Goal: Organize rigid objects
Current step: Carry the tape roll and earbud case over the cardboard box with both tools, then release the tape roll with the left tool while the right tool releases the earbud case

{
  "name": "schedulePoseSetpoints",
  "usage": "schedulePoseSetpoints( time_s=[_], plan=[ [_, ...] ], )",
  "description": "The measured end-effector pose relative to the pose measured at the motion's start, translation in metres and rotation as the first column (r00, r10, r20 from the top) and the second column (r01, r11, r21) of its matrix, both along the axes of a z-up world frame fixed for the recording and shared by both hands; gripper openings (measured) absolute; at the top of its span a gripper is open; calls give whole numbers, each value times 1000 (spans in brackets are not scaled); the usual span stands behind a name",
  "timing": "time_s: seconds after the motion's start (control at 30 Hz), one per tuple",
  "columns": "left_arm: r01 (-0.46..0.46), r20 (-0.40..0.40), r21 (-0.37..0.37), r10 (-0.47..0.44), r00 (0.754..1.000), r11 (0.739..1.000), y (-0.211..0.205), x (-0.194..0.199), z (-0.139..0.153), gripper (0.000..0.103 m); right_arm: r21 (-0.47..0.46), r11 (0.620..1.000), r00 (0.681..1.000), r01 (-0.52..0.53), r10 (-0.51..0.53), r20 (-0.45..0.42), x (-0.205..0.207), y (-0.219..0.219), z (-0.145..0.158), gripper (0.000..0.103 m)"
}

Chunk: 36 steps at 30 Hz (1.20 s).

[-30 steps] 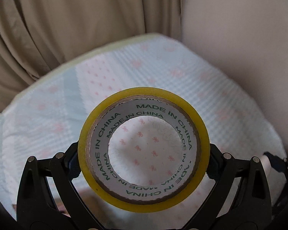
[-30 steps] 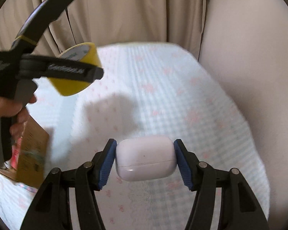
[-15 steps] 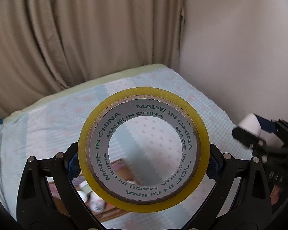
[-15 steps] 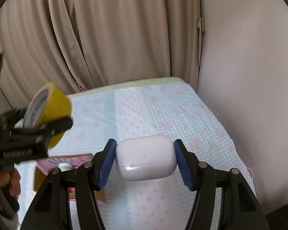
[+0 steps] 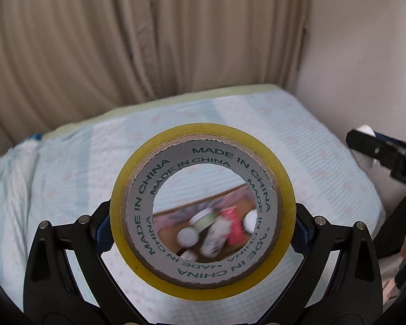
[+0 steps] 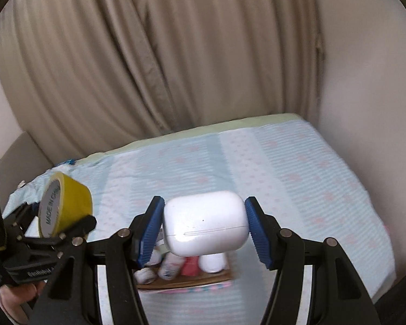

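Note:
My left gripper point(image 5: 203, 233) is shut on a yellow roll of tape point(image 5: 203, 279) marked "MADE IN CHINA", held upright in the air above the bed. Through its hole I see a cardboard box point(image 5: 238, 201) holding several small bottles and tubes. My right gripper point(image 6: 204, 230) is shut on a white earbuds case point(image 6: 205, 222), held above the same box point(image 6: 186, 281). The left gripper with the tape point(image 6: 67, 203) shows at the left of the right wrist view. The right gripper point(image 5: 376, 151) shows at the right edge of the left wrist view.
A bed with a pale blue sheet with pink dots point(image 6: 284, 168) fills the scene. Beige curtains point(image 6: 176, 54) hang behind it and a plain wall point(image 6: 365, 81) runs along its right side. A grey headboard point(image 6: 19, 149) stands at the left.
Both grippers have risen and pulled back from the bed, keeping their objects. The box of bottles has come into view below both of them.

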<state>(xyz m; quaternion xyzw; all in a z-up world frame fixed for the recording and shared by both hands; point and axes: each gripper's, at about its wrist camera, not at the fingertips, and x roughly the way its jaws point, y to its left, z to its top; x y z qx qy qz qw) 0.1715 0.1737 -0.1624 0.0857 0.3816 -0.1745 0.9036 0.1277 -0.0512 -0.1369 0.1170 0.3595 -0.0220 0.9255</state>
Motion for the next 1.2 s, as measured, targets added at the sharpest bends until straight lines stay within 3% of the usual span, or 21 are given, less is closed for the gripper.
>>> schedulePoseSetpoints(
  time_s=[0.2, 0.33, 0.77, 1.03, 1.2],
  plan=[
    [-83, -102, 39, 86, 991, 996, 39, 15, -50, 98, 66, 994, 993, -90, 94, -67, 30, 46, -30, 56],
    [-125, -206, 57, 134, 969, 991, 54, 26, -97, 98, 120, 985, 980, -124, 141, -140, 52, 63, -64, 57],
    [-131, -431, 144, 181, 884, 981, 37, 99, -235, 98, 155, 984, 911, -87, 142, -388, 128, 50, -197, 56],
    [-134, -526, 183, 212, 823, 974, 26, 133, -280, 98, 143, 988, 863, -63, 126, -490, 156, 32, -263, 57],
    [-117, -541, 204, 211, 814, 972, 15, 140, -284, 98, 154, 987, 840, -43, 119, -530, 163, 26, -284, 57]
  ],
)
